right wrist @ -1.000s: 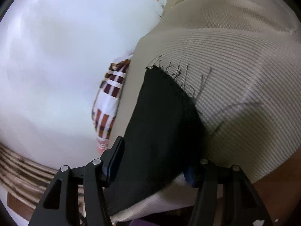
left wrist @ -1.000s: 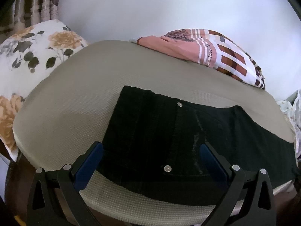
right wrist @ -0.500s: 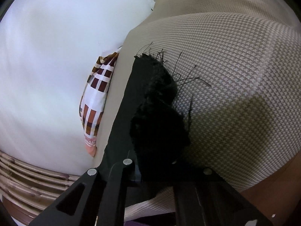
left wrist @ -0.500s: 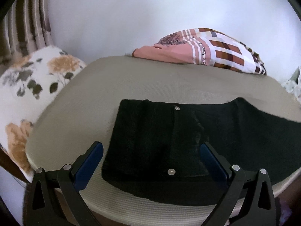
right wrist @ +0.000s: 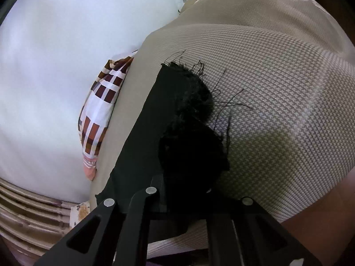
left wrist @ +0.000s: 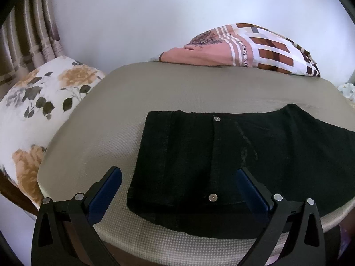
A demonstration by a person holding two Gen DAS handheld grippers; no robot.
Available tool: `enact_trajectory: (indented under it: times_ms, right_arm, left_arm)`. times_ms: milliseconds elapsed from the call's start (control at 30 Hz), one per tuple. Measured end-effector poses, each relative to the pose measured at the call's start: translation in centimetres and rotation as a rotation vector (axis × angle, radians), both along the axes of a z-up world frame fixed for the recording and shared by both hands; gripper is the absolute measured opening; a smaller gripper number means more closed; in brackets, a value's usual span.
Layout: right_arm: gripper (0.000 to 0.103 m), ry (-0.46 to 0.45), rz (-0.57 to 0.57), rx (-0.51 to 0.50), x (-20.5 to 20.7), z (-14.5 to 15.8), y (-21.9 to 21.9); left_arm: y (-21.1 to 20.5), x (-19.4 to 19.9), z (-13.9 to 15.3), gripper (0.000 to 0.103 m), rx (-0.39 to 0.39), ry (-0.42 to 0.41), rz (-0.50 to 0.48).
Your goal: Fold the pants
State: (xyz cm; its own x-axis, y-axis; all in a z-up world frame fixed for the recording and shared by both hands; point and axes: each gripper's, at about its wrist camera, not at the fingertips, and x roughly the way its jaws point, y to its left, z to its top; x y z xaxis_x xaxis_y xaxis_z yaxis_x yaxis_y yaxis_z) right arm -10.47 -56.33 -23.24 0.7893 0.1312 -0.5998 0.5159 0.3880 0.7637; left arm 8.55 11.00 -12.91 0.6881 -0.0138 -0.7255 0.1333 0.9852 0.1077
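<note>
Black pants [left wrist: 221, 155] lie flat on a beige padded surface [left wrist: 155, 93], waistband end to the left, two metal studs showing, legs running off to the right. My left gripper [left wrist: 177, 184] is open, its blue pads on either side of the near waist edge, above the cloth. In the right wrist view my right gripper [right wrist: 186, 190] is shut on the frayed hem end of the pants [right wrist: 190, 137], which bunches up between the jaws; loose threads trail onto the beige surface [right wrist: 277, 110].
A folded pink and brown checked cloth [left wrist: 244, 48] lies at the far edge by the white wall; it also shows in the right wrist view [right wrist: 99, 110]. A floral pillow [left wrist: 37, 102] sits left. Striped curtain [left wrist: 26, 40] at far left.
My right gripper closed on the hem end of the pants and bunched it. The left gripper drew back and rose a little, staying open.
</note>
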Motion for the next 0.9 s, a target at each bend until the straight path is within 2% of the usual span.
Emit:
enact_trajectory:
  times_ms: [400,667,900]
  right_arm:
    - [0.01,-0.031,-0.04,0.063,-1.3,-0.2,-0.4]
    - [0.01,-0.028,-0.039,0.047,-0.9,0.7,-0.2]
    - [0.009,-0.044,-0.069,0.086,-1.1,-0.2,-0.4]
  left_arm:
    - [-0.5,0.0,-0.6,0.102,0.051,0.018,0.005]
    - [-0.5,0.0,-0.8,0.102,0.07,0.027,0.001]
    - [-0.6,0.1,-1.0,0.102,0.089,0.028,0.002]
